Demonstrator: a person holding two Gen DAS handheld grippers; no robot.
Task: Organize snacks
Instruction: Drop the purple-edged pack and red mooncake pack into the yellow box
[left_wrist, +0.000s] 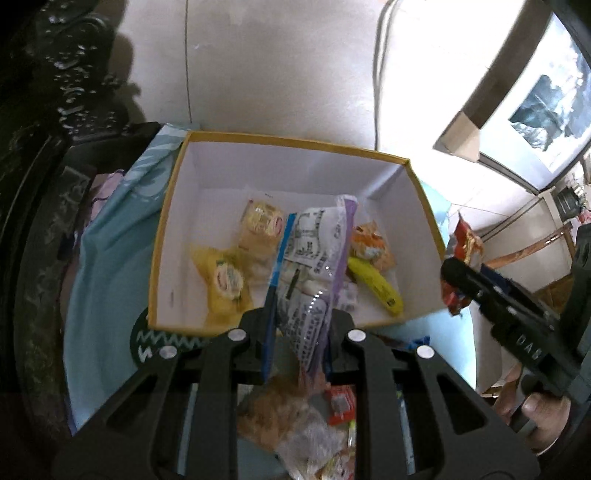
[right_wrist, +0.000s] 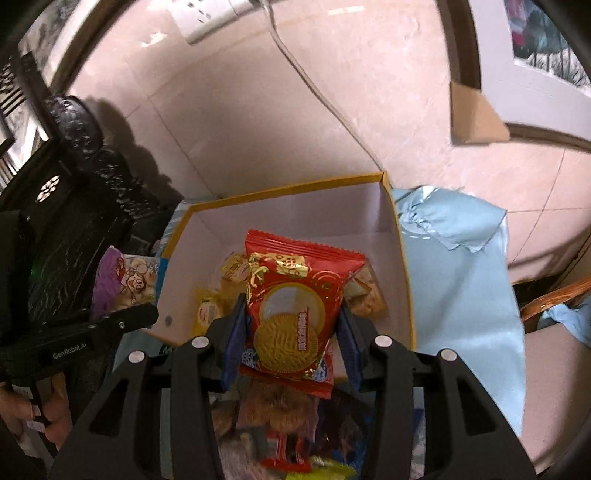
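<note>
A yellow-rimmed white box (left_wrist: 173, 206) stands on a light blue cloth; it also shows in the right wrist view (right_wrist: 402, 266). Inside lie two yellow wrapped cakes (left_wrist: 225, 280), an orange packet (left_wrist: 369, 245) and a yellow banana-shaped snack (left_wrist: 376, 286). My left gripper (left_wrist: 295, 332) is shut on a purple and white snack bag (left_wrist: 314, 266), held over the box's near edge. My right gripper (right_wrist: 291, 343) is shut on a red biscuit packet (right_wrist: 295, 306), held above the box's near side. The right gripper with its red packet shows at the right of the left wrist view (left_wrist: 461, 273).
Loose snacks lie in a pile on the cloth under both grippers (left_wrist: 291, 424) (right_wrist: 280, 417). Dark carved furniture (left_wrist: 44, 147) stands to the left. A wooden chair (right_wrist: 554, 299) is at the right. A tiled wall with a cable (right_wrist: 306, 81) rises behind the box.
</note>
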